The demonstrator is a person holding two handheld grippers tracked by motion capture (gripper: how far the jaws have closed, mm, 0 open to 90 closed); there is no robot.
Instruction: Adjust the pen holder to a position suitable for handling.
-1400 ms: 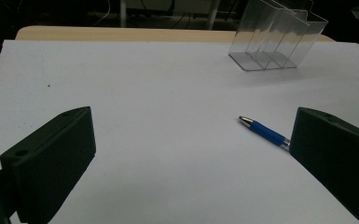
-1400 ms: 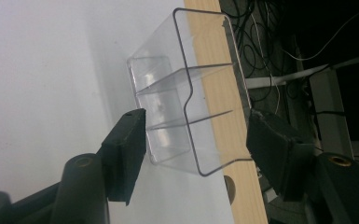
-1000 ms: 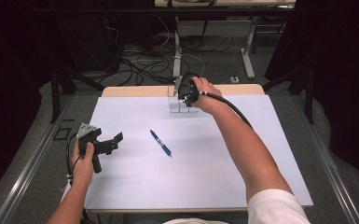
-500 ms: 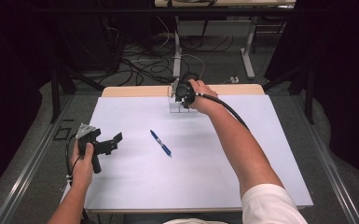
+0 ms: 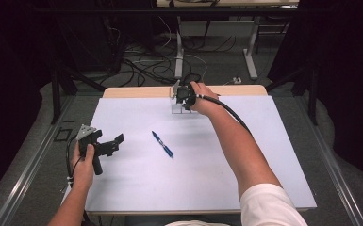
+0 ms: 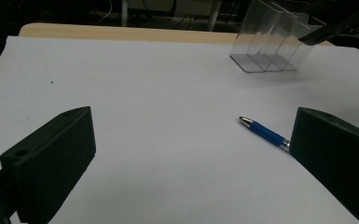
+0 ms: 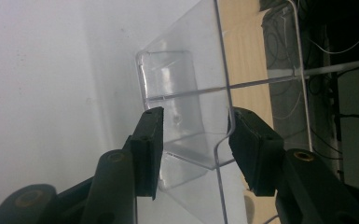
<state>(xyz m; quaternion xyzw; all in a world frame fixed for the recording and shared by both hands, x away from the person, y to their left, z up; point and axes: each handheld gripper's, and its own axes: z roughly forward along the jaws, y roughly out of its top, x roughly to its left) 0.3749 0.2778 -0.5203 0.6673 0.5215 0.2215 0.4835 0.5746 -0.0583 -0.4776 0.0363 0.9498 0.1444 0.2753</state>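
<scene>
**Right jaws closing around the clear holder**

The right gripper [image 5: 185,96] is sinking onto the clear plastic holder [image 6: 272,39] at the far edge of the tabletop [image 5: 264,155], lower than a second ago. Its jaws have just been narrowing and are now bracketing one thin transparent wall; whether the ribbed black pads [image 7: 150,140] are pressing yet is hard to tell, so a grasp seems to be just beginning. The holder is glossy, hard-edged and divided into compartments. The left gripper [image 5: 108,146] is waiting near the left edge, jaws spread and empty. A blue pen [image 5: 162,144] with a silvery tip is lying mid-sheet on matte white.
</scene>
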